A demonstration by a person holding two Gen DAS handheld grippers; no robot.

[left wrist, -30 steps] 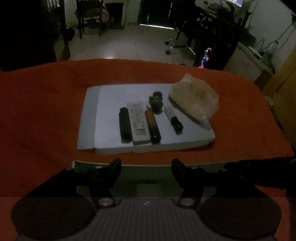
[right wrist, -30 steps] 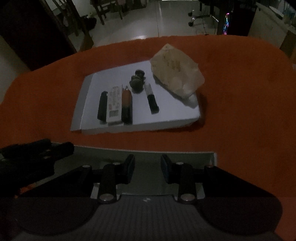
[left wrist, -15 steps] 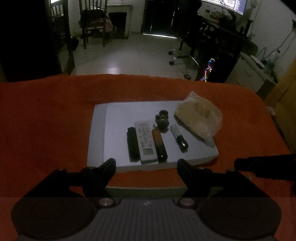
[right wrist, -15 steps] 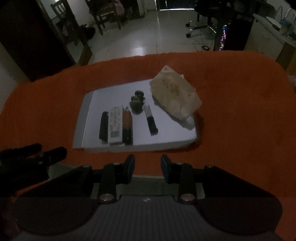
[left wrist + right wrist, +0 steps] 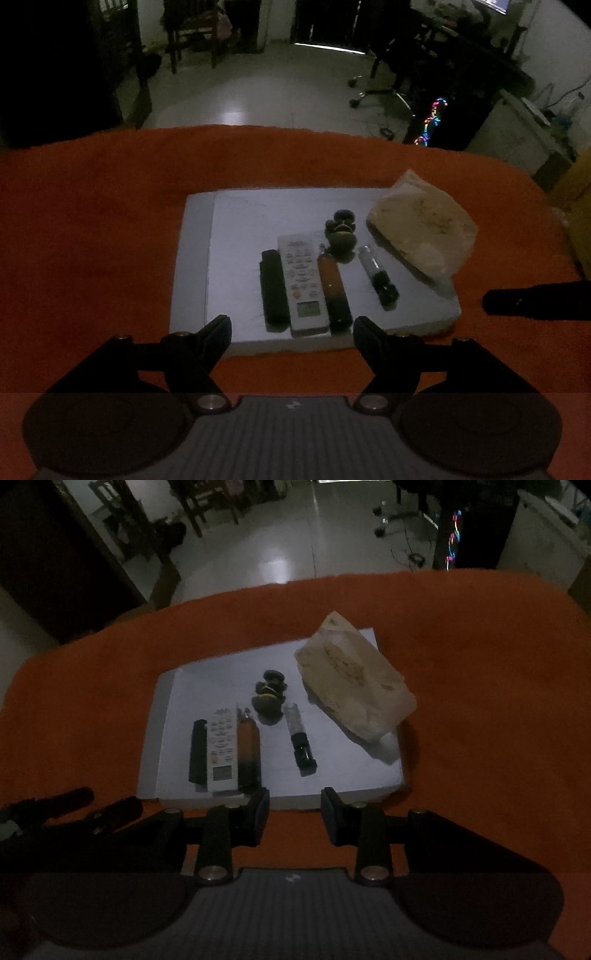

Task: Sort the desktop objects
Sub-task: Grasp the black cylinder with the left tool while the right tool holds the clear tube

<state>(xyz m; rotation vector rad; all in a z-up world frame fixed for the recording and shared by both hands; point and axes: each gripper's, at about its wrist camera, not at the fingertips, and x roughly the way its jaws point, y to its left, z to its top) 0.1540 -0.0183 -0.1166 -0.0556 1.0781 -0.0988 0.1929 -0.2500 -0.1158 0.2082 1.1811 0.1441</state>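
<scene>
A white board (image 5: pixel 240 221) (image 5: pixel 343 771) lies on the orange-covered table. On it, side by side, lie a black bar (image 5: pixel 273 290) (image 5: pixel 198 755), a white remote (image 5: pixel 303 282) (image 5: pixel 222 755), a brown-and-black tube (image 5: pixel 333 288) (image 5: pixel 248 751) and a clear-and-black marker (image 5: pixel 377 275) (image 5: pixel 300 740). A small dark figurine (image 5: pixel 340 234) (image 5: pixel 269 698) stands behind them. A beige plastic bag (image 5: pixel 421 229) (image 5: pixel 351 675) lies on the right. My left gripper (image 5: pixel 291 338) is open and empty at the board's near edge. My right gripper (image 5: pixel 294 810) is open and empty there too.
The orange cloth (image 5: pixel 92 229) covers the whole table. The right gripper's finger shows at the right of the left wrist view (image 5: pixel 535 299); the left gripper shows at the lower left of the right wrist view (image 5: pixel 66 812). Chairs and a desk stand beyond the far edge.
Both grippers have moved forward to the board's near edge. The left jaws have opened wider. The objects on the board have not moved.
</scene>
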